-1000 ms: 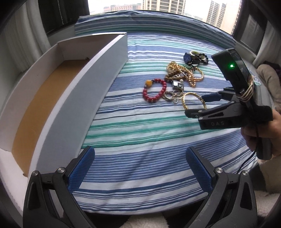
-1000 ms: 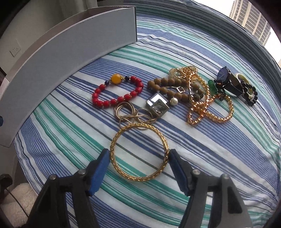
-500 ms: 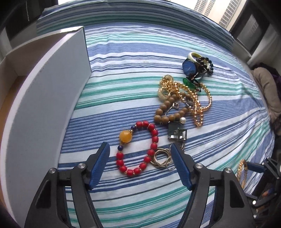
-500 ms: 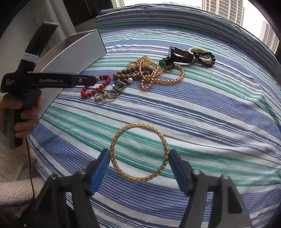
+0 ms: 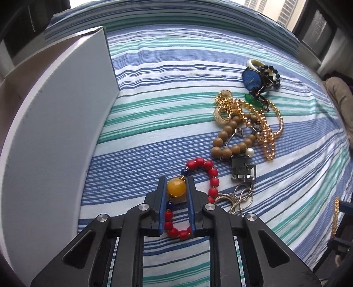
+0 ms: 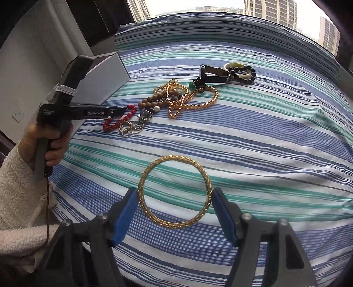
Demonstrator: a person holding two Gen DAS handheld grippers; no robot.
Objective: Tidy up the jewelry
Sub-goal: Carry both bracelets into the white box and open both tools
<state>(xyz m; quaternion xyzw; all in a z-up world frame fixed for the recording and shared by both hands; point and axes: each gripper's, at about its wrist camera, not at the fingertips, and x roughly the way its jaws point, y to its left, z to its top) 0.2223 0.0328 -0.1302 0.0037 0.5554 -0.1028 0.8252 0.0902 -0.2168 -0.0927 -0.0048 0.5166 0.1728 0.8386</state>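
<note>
Box interior hidden behind its wall, L gripper nearly closed on red bracelet's yellow bead on bedspread w/ loop trailing toward cam, R gripper wide, pads touching flat gold bangle

This looks like a bedroom in a high-up home. A bed with a striped sheet sits by a big window. Tall apartment towers stand outside. A wall socket is on the white wall.
</note>
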